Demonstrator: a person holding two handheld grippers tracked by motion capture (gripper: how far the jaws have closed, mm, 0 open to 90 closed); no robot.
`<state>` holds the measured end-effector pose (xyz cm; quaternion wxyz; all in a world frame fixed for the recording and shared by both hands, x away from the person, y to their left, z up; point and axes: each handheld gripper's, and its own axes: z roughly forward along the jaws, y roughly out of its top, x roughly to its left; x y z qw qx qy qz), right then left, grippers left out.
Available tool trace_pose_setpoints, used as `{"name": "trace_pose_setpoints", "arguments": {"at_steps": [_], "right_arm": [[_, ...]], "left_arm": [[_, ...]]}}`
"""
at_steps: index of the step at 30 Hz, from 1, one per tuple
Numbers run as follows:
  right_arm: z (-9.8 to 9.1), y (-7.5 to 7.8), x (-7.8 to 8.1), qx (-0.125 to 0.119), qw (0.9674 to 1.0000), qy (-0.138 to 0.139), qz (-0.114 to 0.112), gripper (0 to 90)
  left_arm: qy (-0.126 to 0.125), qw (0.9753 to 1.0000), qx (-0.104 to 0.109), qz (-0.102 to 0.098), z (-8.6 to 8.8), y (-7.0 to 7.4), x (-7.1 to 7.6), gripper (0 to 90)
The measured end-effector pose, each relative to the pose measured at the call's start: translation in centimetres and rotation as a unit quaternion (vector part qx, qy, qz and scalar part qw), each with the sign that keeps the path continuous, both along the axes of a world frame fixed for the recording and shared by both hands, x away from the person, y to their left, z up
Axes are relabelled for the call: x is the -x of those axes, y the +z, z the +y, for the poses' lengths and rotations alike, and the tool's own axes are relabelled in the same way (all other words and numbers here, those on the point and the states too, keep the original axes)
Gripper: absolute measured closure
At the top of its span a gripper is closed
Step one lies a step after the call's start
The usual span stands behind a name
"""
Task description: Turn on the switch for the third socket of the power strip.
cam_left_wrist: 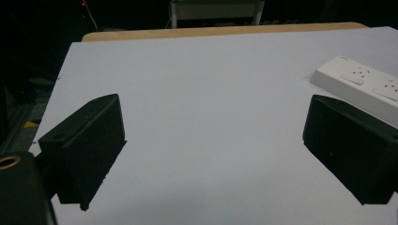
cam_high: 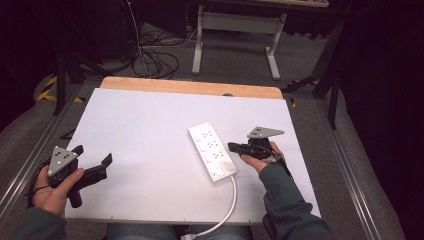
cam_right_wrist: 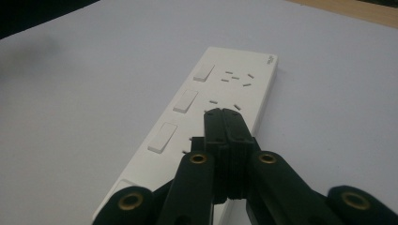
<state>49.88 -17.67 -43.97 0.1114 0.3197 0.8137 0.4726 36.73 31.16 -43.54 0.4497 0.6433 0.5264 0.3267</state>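
The long white plastic power strip [cam_high: 212, 151] is seen just beside the right gripper [cam_high: 233, 146], whose jaws are pressed together, empty. The left gripper [cam_high: 92, 159] is held wide open, well apart, over the smooth white board [cam_high: 140, 130].

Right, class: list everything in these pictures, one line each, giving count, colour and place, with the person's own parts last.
Power strip: one, white, right of centre on the board, cable trailing toward the person.
Board: one, white, covering the table.
Table: one, wooden edge showing at the far side.
Desk frame: one, pale grey, on the floor beyond.
Floor cables: several, dark, far left.
Left claw: one, black, open, near left.
Right claw: one, black, shut, at the strip.
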Motion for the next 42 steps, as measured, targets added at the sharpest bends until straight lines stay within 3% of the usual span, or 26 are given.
{"name": "trace_pose_setpoints", "arguments": {"at_steps": [16,42], "right_arm": [[2.0,0.5,-1.7,0.011,0.9999,0.003,-0.012,90.0],[4.8,0.3,-3.7,0.026,0.9996,0.002,-0.011,90.0]], "left_arm": [[0.002,1.0000,-0.006,0.001,0.2,-0.1,0.3,6.6],[-0.002,1.0000,-0.006,0.003,0.0,-0.1,0.1,6.8]]}}
